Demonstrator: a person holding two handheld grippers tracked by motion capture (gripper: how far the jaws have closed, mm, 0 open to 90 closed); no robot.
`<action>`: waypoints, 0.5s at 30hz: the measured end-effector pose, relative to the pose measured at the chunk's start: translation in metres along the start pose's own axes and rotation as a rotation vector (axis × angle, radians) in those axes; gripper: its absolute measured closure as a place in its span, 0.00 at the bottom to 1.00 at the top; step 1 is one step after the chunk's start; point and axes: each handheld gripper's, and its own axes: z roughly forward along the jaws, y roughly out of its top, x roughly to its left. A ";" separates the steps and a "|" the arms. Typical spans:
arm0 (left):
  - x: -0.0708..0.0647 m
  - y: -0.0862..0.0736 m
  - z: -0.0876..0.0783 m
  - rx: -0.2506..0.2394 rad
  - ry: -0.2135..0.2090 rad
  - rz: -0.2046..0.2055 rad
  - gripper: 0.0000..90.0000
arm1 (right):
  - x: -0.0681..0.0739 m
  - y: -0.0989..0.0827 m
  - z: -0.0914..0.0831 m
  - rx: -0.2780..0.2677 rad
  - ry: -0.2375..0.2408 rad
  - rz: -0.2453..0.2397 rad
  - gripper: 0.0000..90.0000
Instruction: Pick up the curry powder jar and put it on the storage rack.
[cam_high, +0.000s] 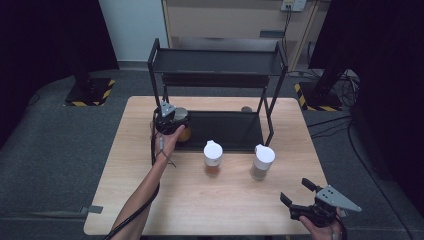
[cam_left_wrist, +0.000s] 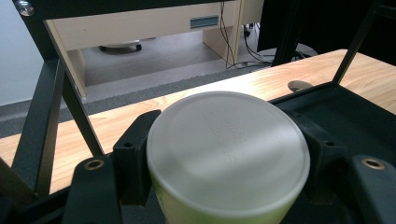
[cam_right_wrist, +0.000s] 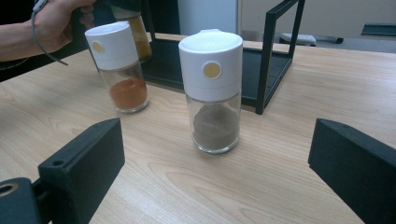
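My left gripper (cam_high: 170, 120) is shut on a jar (cam_high: 183, 133) with a pale round lid (cam_left_wrist: 228, 151) and amber contents, held at the front left corner of the black rack's lower shelf (cam_high: 225, 131). The jaws press on both sides of the lid. On the table in front of the rack stand two white-capped shakers: one with orange powder (cam_high: 212, 158) (cam_right_wrist: 119, 65) and one with grey-brown powder (cam_high: 262, 161) (cam_right_wrist: 212, 88). My right gripper (cam_high: 295, 190) (cam_right_wrist: 219, 137) is open near the table's front right edge, facing the grey-brown shaker with nothing between its jaws.
The two-tier black rack (cam_high: 220, 62) takes up the back middle of the wooden table (cam_high: 150, 210). A small round disc (cam_high: 246, 108) lies behind the lower shelf. A light cabinet (cam_high: 225, 20) stands on the floor beyond the table.
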 end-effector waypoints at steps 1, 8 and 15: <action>0.000 0.000 0.000 -0.001 0.000 -0.001 0.36 | 0.000 0.000 0.000 0.000 0.000 0.000 0.05; -0.005 -0.002 -0.001 -0.003 0.011 0.022 0.35 | 0.000 0.000 0.000 0.000 0.002 -0.001 0.05; -0.004 -0.004 -0.001 -0.010 0.010 0.016 0.35 | 0.000 0.000 0.000 0.000 0.003 0.000 0.05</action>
